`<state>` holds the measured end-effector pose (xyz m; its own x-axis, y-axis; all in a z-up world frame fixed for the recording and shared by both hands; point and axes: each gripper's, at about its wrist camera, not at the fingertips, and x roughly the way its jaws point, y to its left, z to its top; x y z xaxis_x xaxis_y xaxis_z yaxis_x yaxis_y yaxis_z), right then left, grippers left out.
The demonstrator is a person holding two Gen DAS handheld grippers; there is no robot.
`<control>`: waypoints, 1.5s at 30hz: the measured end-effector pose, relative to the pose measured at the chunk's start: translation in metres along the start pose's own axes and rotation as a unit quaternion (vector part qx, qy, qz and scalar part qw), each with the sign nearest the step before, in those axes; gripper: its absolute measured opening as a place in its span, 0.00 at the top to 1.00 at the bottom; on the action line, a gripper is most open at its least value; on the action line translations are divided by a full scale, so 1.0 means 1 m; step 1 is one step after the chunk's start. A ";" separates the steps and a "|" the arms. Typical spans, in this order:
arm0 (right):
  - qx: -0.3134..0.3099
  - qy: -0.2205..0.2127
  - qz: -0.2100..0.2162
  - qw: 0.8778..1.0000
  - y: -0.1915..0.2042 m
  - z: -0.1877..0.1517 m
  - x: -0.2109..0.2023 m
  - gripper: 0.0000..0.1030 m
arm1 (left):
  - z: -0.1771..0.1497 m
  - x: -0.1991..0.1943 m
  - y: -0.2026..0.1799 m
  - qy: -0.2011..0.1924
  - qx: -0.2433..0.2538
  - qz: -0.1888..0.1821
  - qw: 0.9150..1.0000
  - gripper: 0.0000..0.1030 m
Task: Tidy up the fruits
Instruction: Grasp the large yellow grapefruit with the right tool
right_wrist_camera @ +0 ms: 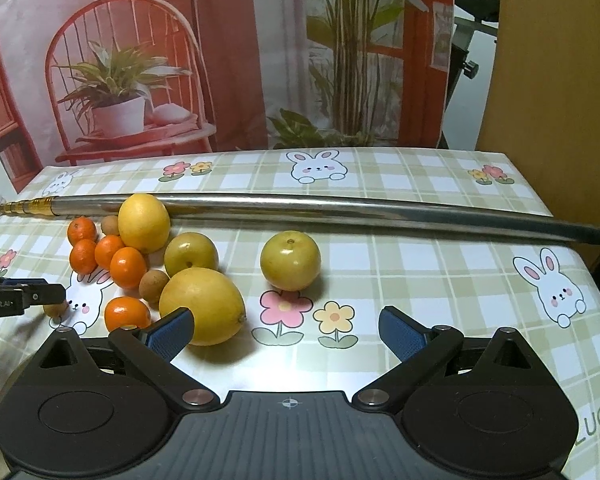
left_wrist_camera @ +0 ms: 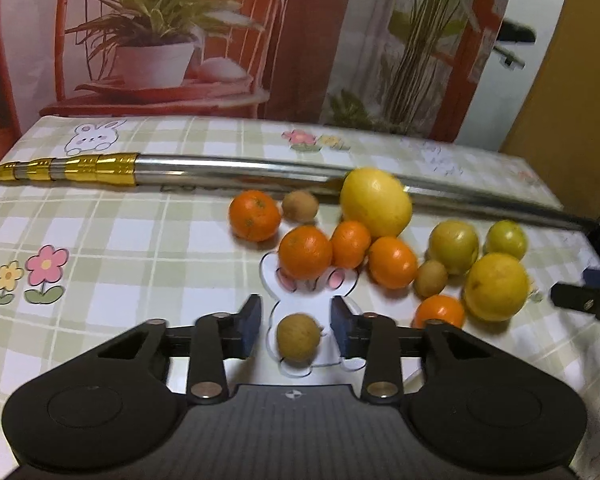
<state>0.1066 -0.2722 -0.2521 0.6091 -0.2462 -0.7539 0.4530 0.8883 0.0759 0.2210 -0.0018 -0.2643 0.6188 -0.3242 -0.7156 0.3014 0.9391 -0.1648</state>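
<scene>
1. Our left claw point(left_wrist_camera: 296, 326) is spread, its blue pads on either side of a small brown fruit point(left_wrist_camera: 299, 337) without touching it; that fruit is round, dull tan and rough-skinned, and it lies on a printed rabbit on the surface point(left_wrist_camera: 100, 240).
2. Our right claw point(right_wrist_camera: 287, 334) is spread wide and holds nothing; its left pad point(right_wrist_camera: 171, 334) sits just beside a large yellow citrus point(right_wrist_camera: 202, 306), smooth and slightly oval.
3. Just beyond the left claw lies a cluster of glossy orange mandarins point(left_wrist_camera: 305, 252), with two more brown fruits among them.
4. Behind the cluster, a second large yellow citrus point(left_wrist_camera: 376, 202) rests against a long steel pole point(left_wrist_camera: 236, 170) with a gold-banded end, which lies across the surface.
5. To the right, a yellow-green round fruit point(right_wrist_camera: 290, 260) with a stem dimple stands apart from the others; a similar one point(right_wrist_camera: 191, 254) sits by the cluster.
6. Both claws are held low and roughly level over the near edge of the surface, pointing toward the pole; the left claw's tip shows at the left edge of the right wrist view.
</scene>
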 end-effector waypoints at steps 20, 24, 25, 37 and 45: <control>-0.002 0.003 -0.001 1.000 0.004 -0.002 0.001 0.04 | -0.006 0.014 -0.011 0.044 0.031 0.017 0.998 0.53; -0.001 0.005 -0.001 1.000 0.003 -0.003 0.003 0.04 | -0.005 0.015 -0.006 0.040 0.015 -0.004 0.999 0.56; -0.001 0.005 -0.001 1.000 0.002 -0.003 0.003 0.04 | -0.005 0.015 -0.005 0.038 0.014 -0.004 0.999 0.61; 0.003 0.007 0.011 1.000 0.001 -0.007 0.008 0.04 | -0.009 0.004 -0.009 0.008 0.023 0.030 0.999 0.73; -0.005 -0.004 0.042 0.999 0.009 -0.009 0.013 0.04 | -0.008 -0.011 -0.009 -0.012 0.005 0.021 1.000 0.73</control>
<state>0.1129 -0.2645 -0.2670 0.6494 -0.1742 -0.7402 0.3936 0.9099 0.1313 0.2056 -0.0056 -0.2609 0.6485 -0.2868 -0.7051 0.2822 0.9509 -0.1272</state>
